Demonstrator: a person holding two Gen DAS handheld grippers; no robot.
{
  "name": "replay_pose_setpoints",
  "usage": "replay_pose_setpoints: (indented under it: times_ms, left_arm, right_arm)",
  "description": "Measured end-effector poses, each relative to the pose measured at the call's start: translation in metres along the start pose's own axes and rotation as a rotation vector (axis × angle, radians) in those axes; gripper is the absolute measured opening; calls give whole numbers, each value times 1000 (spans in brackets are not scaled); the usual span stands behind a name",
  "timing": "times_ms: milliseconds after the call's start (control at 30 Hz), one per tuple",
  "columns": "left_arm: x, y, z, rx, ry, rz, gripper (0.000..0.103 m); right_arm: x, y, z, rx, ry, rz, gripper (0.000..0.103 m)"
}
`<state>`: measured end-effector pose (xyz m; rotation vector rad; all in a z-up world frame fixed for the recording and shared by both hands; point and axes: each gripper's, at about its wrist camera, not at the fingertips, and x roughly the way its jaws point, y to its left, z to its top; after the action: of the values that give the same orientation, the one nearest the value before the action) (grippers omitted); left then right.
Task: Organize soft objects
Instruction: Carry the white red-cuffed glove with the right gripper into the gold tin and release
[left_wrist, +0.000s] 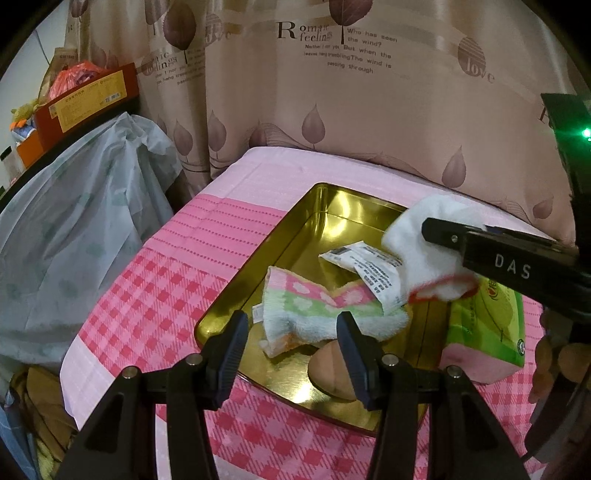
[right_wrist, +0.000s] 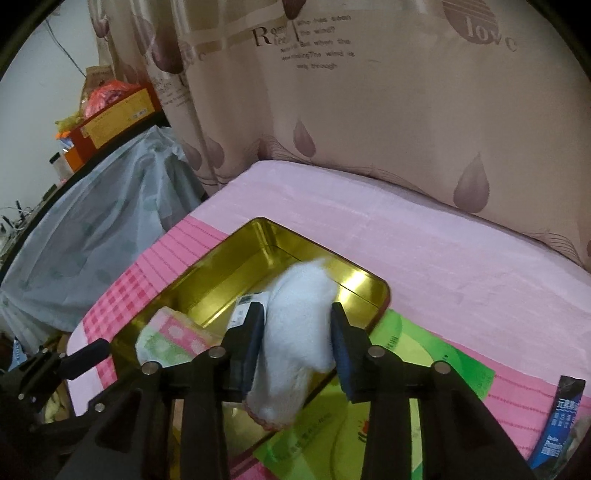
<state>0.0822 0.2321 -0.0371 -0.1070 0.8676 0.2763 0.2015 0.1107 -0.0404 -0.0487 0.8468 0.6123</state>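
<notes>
White sock (right_wrist: 299, 332) with red-trimmed cuff is clamped between the right gripper (right_wrist: 297, 343) fingers, hanging over the right side of the gold tin (left_wrist: 317, 195), toe end up over the tin's far right corner, cuff down near the tin's right wall. In the left wrist view the same sock (left_wrist: 424, 254) sits above the tin's right edge, right gripper (left_wrist: 443, 236) reaching in from the right.

Inside the tin: pink-green flowered towel (left_wrist: 317, 314) crumpled near the front-left, white printed packet (left_wrist: 369, 269) lying on the towel's right part, brown egg-shaped sponge (left_wrist: 328, 369) at the front wall, partly behind a finger. Back half of the tin floor is bare gold.

Left gripper (left_wrist: 291, 354) fingers apart, holding nothing, over the tin's front rim. Green tissue pack (left_wrist: 487, 325) just beside the tin's right wall, outside. Blue sachet (right_wrist: 557, 421) on the bed further right, well apart from the tin.

Tin rests on pink checked bedsheet (left_wrist: 147, 314); plain pink sheet behind it runs to the curtain (left_wrist: 332, 110). Grey plastic cover (left_wrist: 74, 240) off the bed's left edge.
</notes>
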Motion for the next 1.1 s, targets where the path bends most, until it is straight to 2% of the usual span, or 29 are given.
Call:
replay_pose_setpoints:
  times_ms: [67,100,367,633,867,1100]
  left_arm:
    - [0,0,0,1,-1,0,51]
    - [-1,0,0,1,-3,0,51]
    - [-1,-4,-1,11,-3,2,51]
    - [-2,-9,-2,32,-8,12,51]
    - [-3,-10,-3,41,-12,24,51]
    - [-6,-15,-6,62,-19,34,51]
  right_arm:
    - [-4,2,0,-5,-22,-5,60]
    - [-9,3,-1,-10,-38,-9,61]
    - [-45,-4,-13,-27,-73,-42,61]
    - [-90,-32,-59,-22,-83,-136,60]
    - [-142,-82,-103,57,-117,-249,60]
    - [-181,-150,-127,164,-118,-376,60]
